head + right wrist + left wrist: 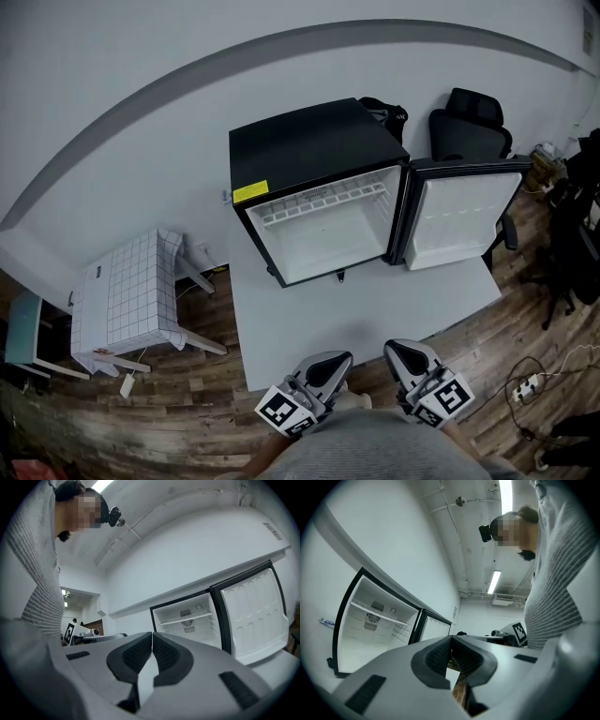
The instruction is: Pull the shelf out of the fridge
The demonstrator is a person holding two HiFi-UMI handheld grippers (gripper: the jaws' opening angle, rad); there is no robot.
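So the left gripper [330, 359] and right gripper [401, 349] were both pressed together on nothing by the tabletop's [375, 305] near edge, and the shelf [323, 200] sat inside the open fridge [309, 141] at the far edge.

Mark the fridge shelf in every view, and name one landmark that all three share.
Head view: the shelf spans the upper part of the open fridge, just above picture centre.
Left gripper view: the shelf is at the left, a thin white line across the cavity.
Right gripper view: the shelf is right of centre, across the cavity.
Shared landmark: the open fridge door, which stands right of the cavity in every view.
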